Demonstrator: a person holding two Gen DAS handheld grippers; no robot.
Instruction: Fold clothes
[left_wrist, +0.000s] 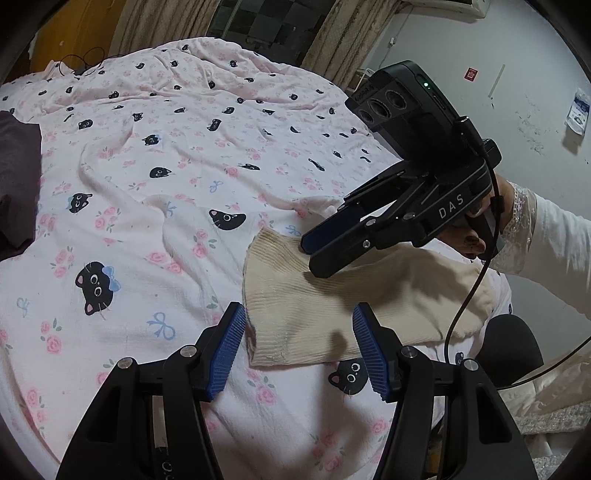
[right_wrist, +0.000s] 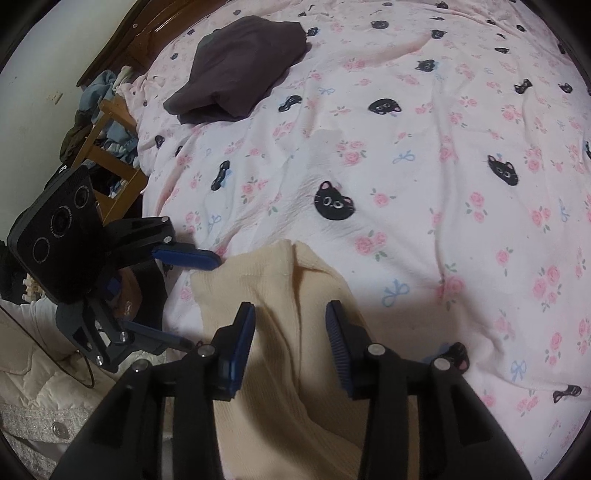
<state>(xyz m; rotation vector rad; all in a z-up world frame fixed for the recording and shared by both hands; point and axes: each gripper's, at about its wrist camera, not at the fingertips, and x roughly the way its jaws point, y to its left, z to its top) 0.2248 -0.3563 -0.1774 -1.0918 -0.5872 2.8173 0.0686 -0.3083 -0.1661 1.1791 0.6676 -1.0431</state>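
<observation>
A cream ribbed knit garment (left_wrist: 354, 299) (right_wrist: 280, 295) lies flat on the pink cat-print bedsheet (left_wrist: 155, 206) (right_wrist: 424, 177), near the bed's edge. My left gripper (left_wrist: 299, 312) (right_wrist: 201, 301) hovers open at the garment's corner, and its blue pads touch no cloth. Over the same garment my right gripper (right_wrist: 291, 306) (left_wrist: 311, 258) points steeply down. Its jaws stand apart with the cloth lying between and below them, and the pads do not press on it. A folded dark purple garment (right_wrist: 240, 62) (left_wrist: 18, 177) rests farther back on the bed.
A wooden rack (right_wrist: 110, 155) piled with clothes stands beside the bed, under a dark wooden headboard (right_wrist: 122, 48). A person's white lace-cuffed sleeve (left_wrist: 554, 236) holds the right gripper. Curtains (left_wrist: 340, 33) and a white wall (left_wrist: 535, 110) lie beyond the bed.
</observation>
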